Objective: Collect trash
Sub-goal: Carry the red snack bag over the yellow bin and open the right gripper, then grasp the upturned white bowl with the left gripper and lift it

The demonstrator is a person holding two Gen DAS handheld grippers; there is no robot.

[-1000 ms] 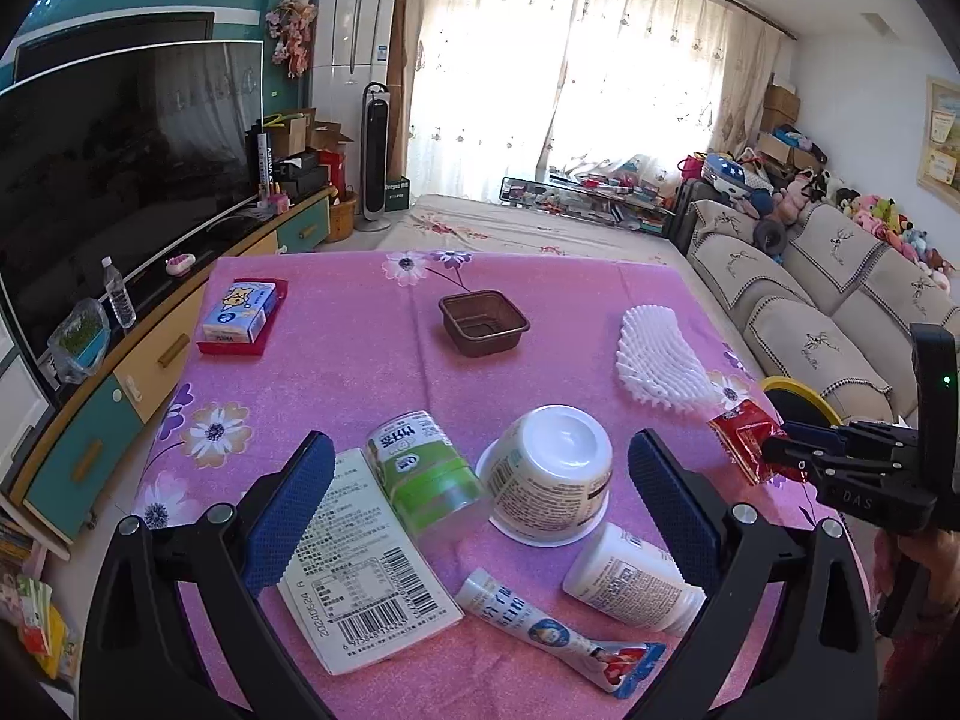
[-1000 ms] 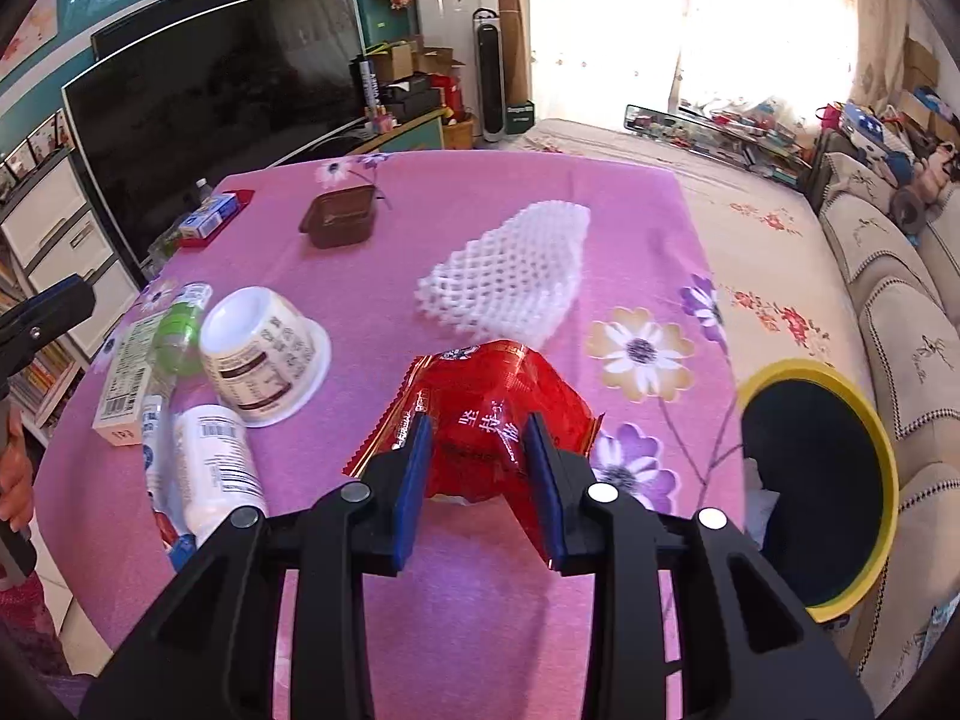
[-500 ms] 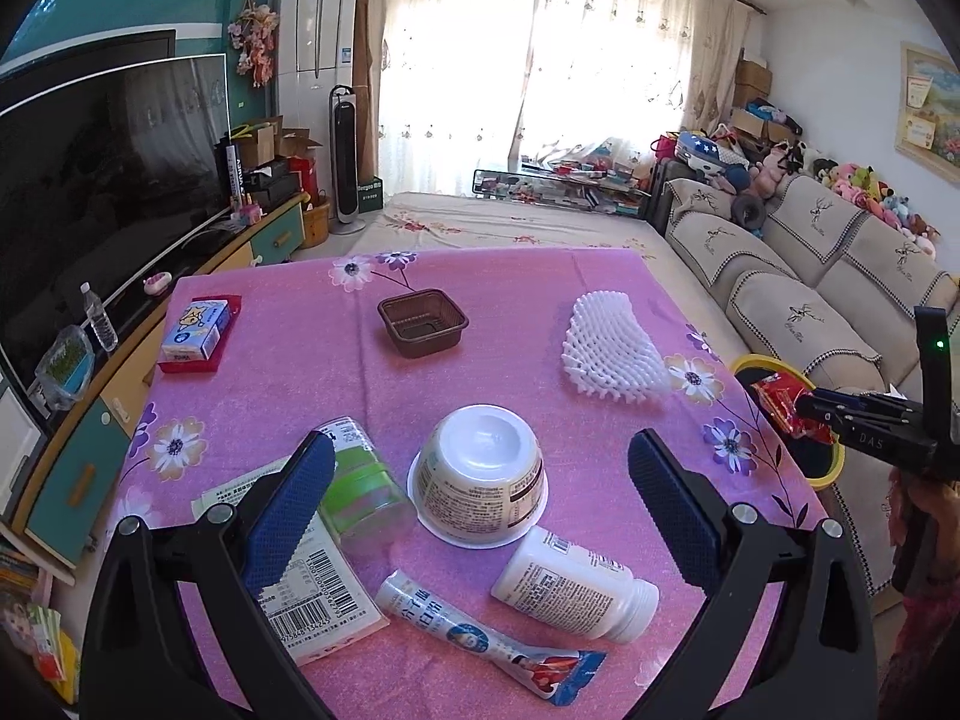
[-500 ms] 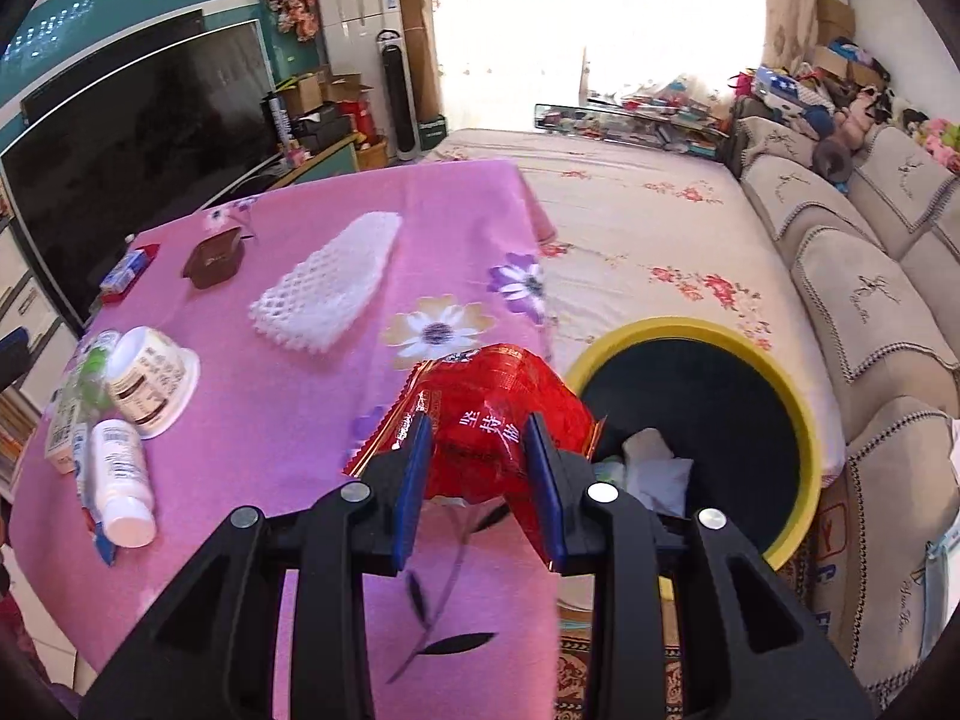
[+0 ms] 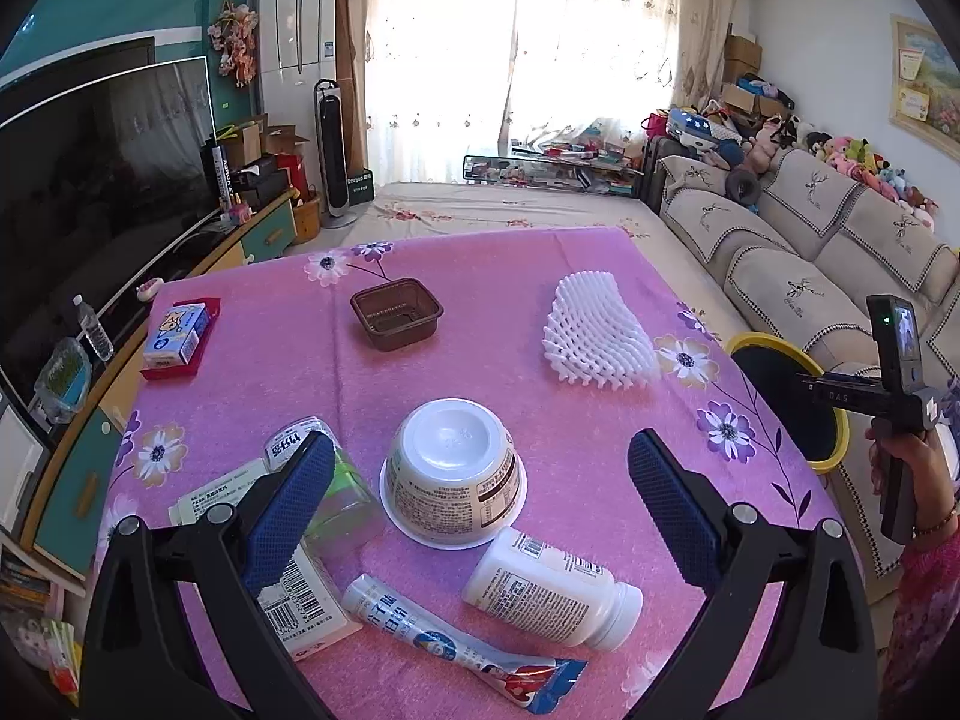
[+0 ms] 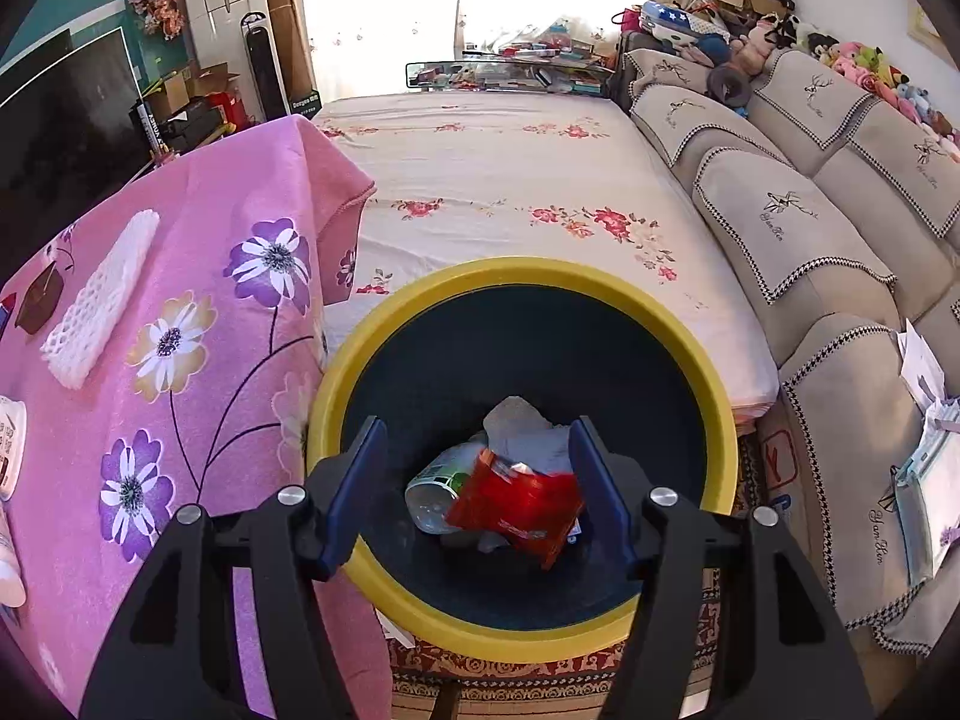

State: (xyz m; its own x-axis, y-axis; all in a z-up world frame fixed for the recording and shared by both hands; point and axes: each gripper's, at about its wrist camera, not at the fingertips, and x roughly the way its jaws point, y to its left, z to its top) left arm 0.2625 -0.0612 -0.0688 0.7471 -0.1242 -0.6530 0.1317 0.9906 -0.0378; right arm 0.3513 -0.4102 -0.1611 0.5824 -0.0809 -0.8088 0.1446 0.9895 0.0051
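Observation:
My right gripper point(image 6: 478, 427) hangs over the yellow-rimmed black bin point(image 6: 522, 270), its jaws opening. The red snack wrapper point(image 6: 516, 507) is free of the pads and dropping into the bin onto other rubbish. My left gripper point(image 5: 477, 444) stands open above the near part of the pink table point(image 5: 270, 372), with nothing held. Under it lie an upturned white cup point(image 5: 450, 468), a green-labelled clear cup point(image 5: 336, 498), a white bottle point(image 5: 552, 594), a printed tube sachet point(image 5: 456, 642) and a barcoded carton point(image 5: 300, 606). The left wrist view shows the right gripper point(image 5: 840, 390) over the bin point(image 5: 756, 343).
Farther back on the table are a white foam net point(image 5: 594, 336), a brown plastic tray point(image 5: 396, 312) and a blue box on a red one point(image 5: 177, 336). The bin stands on the floor off the table's right edge, beside a sofa point(image 5: 810, 300). A TV cabinet runs along the left.
The right gripper swung from above the table to over the bin, opened and let the red wrapper go. The left gripper drifted slightly across the table, still open.

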